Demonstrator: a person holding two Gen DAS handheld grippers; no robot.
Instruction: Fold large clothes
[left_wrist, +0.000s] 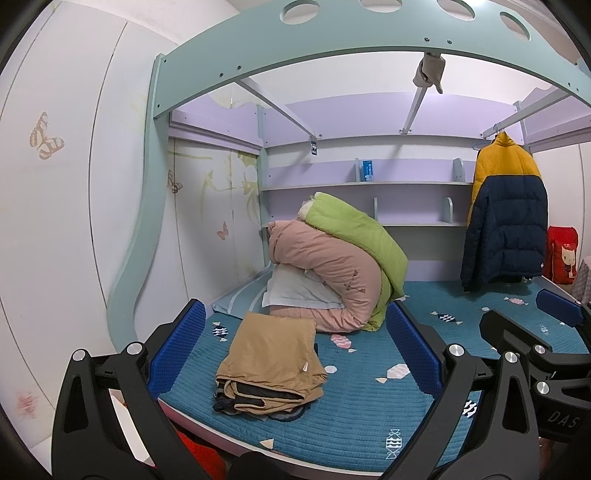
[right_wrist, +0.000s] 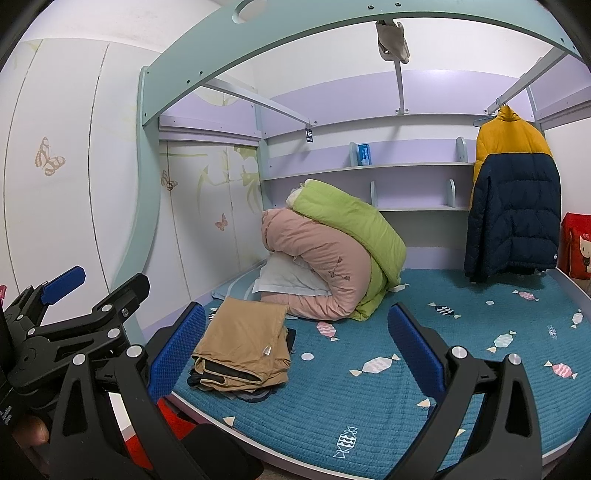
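A folded tan garment (left_wrist: 271, 360) (right_wrist: 243, 349) lies on top of darker folded clothes near the front left of the teal bed. A yellow and navy puffer jacket (left_wrist: 504, 218) (right_wrist: 513, 206) hangs on a rail at the back right. My left gripper (left_wrist: 295, 350) is open and held above the bed's front edge, its blue pads either side of the folded pile without touching it. My right gripper (right_wrist: 297, 350) is open too, to the right of the left one, with nothing between its fingers. The other gripper shows at each view's edge.
A rolled pink and green quilt (left_wrist: 340, 266) with a white pillow sits mid-bed behind the pile. Shelves (left_wrist: 369, 184) line the back wall. A bunk frame (left_wrist: 332, 40) arches overhead. A red bag (left_wrist: 563, 254) stands at the far right. Teal mattress (right_wrist: 443, 332) lies bare on the right.
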